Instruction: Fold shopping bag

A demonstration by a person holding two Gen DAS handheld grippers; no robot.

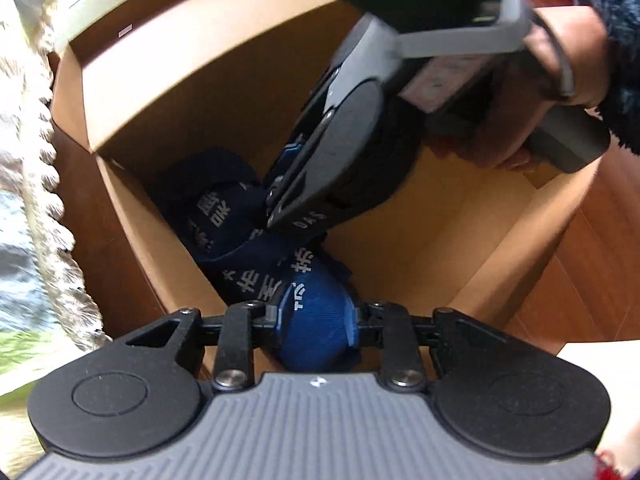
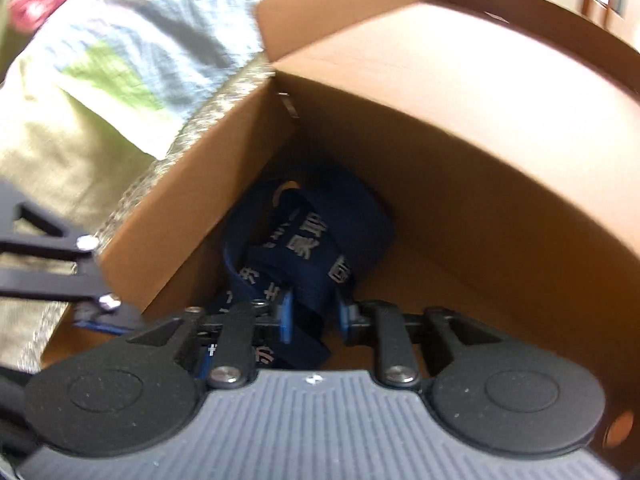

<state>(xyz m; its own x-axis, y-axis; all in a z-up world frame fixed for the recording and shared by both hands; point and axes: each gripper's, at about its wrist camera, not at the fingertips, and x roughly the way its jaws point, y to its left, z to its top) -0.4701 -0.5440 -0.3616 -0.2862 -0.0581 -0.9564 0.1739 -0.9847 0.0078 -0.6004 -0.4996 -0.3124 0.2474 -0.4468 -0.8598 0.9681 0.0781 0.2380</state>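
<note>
Setting: a brown cardboard box [image 2: 460, 92] with its flaps up, standing beside crumpled pale cloth [image 2: 120, 52] with a green patch; reddish wood floor [image 1: 580, 280] shows past the box on the left gripper's far side.
Shopping bag: one navy shopping bag [image 1: 256, 248] printed with white characters, bunched in a bottom corner of the box, directly ahead of both pairs of fingers.
Left gripper: the left gripper [image 1: 316, 316] points steeply down into the box; its blue-padded fingers [image 1: 286, 312] stand partly apart with a bulging fold of the bag filling the gap and pressed between them.
Right gripper: the right gripper [image 2: 314, 314] also reaches into the box; its fingers [image 2: 286, 316] are nearly together, pinching a narrow strap-like band of the bag that runs up between them.
Relation: seen from the left wrist, the right gripper's tips meet the bag just beyond the left fingers, slightly to their left.
Hand: one hand [image 1: 560, 80] in a dark fleecy sleeve [image 1: 616, 40] grips the right gripper's handle.
Count: two grippers, one bag, one box.
Sharpness: both views are somewhat blurred.
</note>
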